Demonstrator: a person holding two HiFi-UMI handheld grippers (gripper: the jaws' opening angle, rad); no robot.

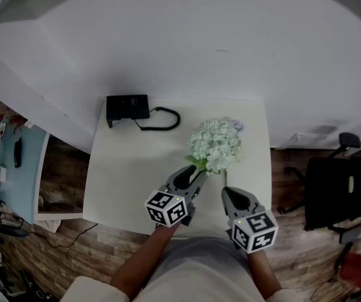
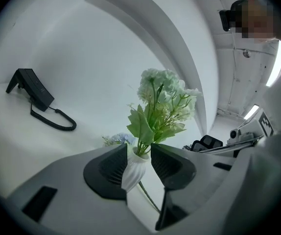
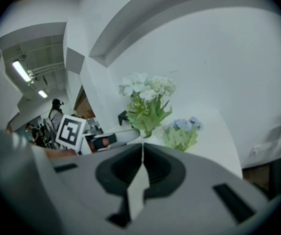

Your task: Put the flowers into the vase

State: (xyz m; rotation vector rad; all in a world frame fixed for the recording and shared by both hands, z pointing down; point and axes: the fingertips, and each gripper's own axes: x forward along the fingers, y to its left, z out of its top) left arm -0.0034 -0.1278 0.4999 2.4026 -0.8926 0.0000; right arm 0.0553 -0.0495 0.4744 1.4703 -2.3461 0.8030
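Observation:
A white ribbed vase (image 2: 132, 174) stands on the white table (image 1: 124, 181) with a white-green bouquet (image 1: 215, 145) (image 2: 162, 102) in it. My left gripper (image 1: 193, 175) (image 2: 139, 150) is open around the vase: the vase leans against the left pad, and a gap shows at the right pad. A small bunch of pale blue flowers (image 1: 238, 126) (image 3: 182, 130) lies on the table beyond the vase, its thin stem running toward me. My right gripper (image 1: 231, 195) (image 3: 142, 148) rests shut and empty to the right of the vase.
A black desk phone (image 1: 127, 107) (image 2: 33, 87) with a coiled cord sits at the table's back left, by the white wall. A black office chair (image 1: 338, 194) stands right of the table, and a light blue desk (image 1: 14, 168) stands to the left.

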